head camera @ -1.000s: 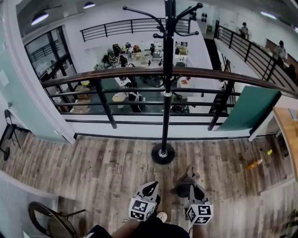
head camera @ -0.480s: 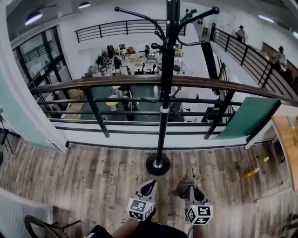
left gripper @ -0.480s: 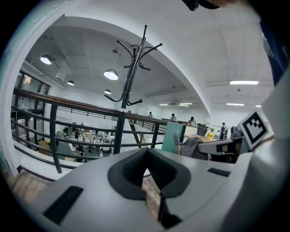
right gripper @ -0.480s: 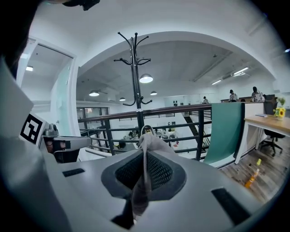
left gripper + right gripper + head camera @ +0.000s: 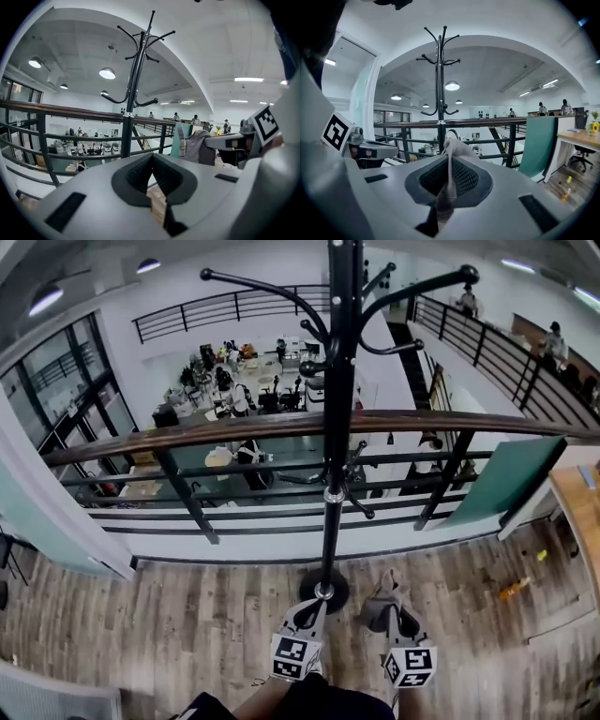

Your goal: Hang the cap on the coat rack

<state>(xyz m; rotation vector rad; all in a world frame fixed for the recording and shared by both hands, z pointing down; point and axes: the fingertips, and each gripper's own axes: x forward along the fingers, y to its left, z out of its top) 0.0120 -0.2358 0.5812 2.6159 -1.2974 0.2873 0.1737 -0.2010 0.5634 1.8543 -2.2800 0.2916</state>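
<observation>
A black coat rack [image 5: 333, 427] with curved hooks at its top [image 5: 140, 37] stands on a round base [image 5: 323, 592] just before a railing. The grey cap [image 5: 382, 601] hangs from my right gripper [image 5: 394, 607], whose jaws are shut on its fabric [image 5: 449, 161]. In the right gripper view the rack's pole [image 5: 439, 93] rises straight ahead beyond the cap. My left gripper [image 5: 311, 613] is close to the rack's base, jaws shut with nothing between them [image 5: 151, 176]. The cap and right gripper show at the right in the left gripper view [image 5: 199, 147].
A dark wooden handrail with black bars [image 5: 281, 423] runs across behind the rack, with an open lower floor beyond. A teal panel [image 5: 506, 474] leans at the right, next to a wooden desk [image 5: 572, 502]. The floor is wood plank [image 5: 187, 615].
The view has tilted up and moved closer to the rack, so its top hooks show more fully. Both grippers have moved forward, nearer the rack's base. The cap stays gripped.
</observation>
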